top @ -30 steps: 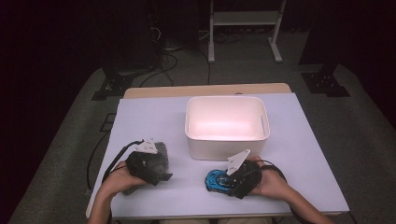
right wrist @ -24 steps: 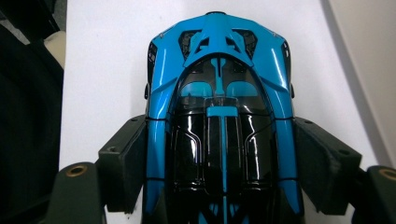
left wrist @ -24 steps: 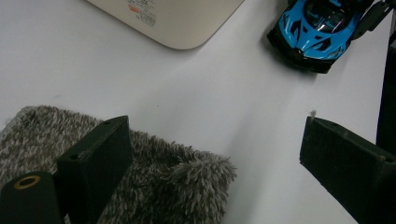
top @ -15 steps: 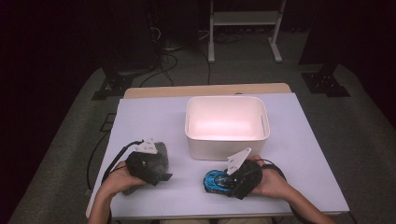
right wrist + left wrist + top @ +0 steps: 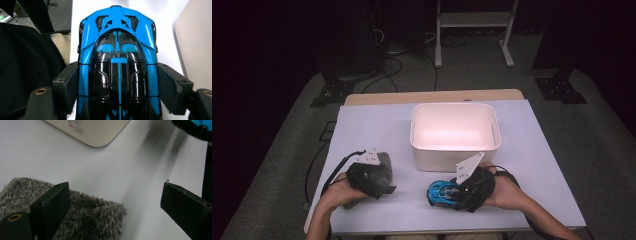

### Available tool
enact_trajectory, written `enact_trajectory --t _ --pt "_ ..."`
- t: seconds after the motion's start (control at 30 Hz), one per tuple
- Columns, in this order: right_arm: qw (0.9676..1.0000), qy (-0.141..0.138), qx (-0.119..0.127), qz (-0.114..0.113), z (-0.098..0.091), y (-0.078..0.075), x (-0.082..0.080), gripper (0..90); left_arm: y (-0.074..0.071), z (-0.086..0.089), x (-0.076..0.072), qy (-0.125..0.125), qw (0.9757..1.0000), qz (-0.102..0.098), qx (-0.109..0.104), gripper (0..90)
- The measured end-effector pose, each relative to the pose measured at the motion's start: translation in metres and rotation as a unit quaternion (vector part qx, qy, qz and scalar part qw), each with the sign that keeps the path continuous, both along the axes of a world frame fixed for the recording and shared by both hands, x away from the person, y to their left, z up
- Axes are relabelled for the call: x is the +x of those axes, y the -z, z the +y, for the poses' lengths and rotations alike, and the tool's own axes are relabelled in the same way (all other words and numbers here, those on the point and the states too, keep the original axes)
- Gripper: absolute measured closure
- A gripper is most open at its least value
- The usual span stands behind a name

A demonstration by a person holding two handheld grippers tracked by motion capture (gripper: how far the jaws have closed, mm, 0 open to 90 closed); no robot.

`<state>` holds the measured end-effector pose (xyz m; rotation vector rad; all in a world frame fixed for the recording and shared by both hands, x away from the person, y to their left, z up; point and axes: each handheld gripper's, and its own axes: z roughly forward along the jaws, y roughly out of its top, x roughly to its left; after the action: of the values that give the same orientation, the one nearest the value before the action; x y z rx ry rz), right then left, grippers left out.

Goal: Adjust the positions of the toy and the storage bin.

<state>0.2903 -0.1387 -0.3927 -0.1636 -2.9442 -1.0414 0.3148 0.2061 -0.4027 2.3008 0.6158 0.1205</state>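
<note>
**A:** Start at your right gripper (image 5: pixel 117 87). Its jaws are clamped on both flanks of the blue toy car (image 5: pixel 117 57), pads pressed flat to the bodywork, nose pointing away from you.

**B:** Where does the car sit on the table?

**A:** Near the front edge, right of centre, just in front of the white bin (image 5: pixel 455 131). Compared with a second ago, your right hand has come up a little: the grey plate on that gripper now stands higher against the bin's near wall, and the car has risen with it.

**B:** And your left?

**A:** Your left gripper (image 5: pixel 115 205) has its jaws spread wide with nothing between the pads; one jaw hangs over the grey fuzzy cloth (image 5: pixel 82 217). That hand has not shifted. The cloth lies near the left front of the white table (image 5: pixel 377 125), well apart from the car.
</note>
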Motion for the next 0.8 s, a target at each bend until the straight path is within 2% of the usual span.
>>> enact_trajectory --t 0.2,0.4,0.57,0.8 --pt "0.9999 -0.012 -0.004 -0.009 0.001 -0.023 -0.004 25.0 0.000 0.003 0.001 -0.002 1.0000 0.001 -0.003 8.7" --pt "0.9998 -0.014 0.004 -0.012 -0.001 -0.051 -0.003 25.0 0.001 0.005 0.001 -0.005 0.9999 0.000 -0.010 8.7" --pt "0.9997 -0.016 0.010 -0.017 -0.002 -0.078 0.001 25.0 0.001 0.008 0.002 -0.009 0.9999 -0.001 -0.011 8.8" --pt "0.9996 -0.019 0.004 -0.022 0.001 -0.110 0.013 25.0 0.000 0.007 0.001 -0.006 0.9999 -0.002 -0.011 8.7"
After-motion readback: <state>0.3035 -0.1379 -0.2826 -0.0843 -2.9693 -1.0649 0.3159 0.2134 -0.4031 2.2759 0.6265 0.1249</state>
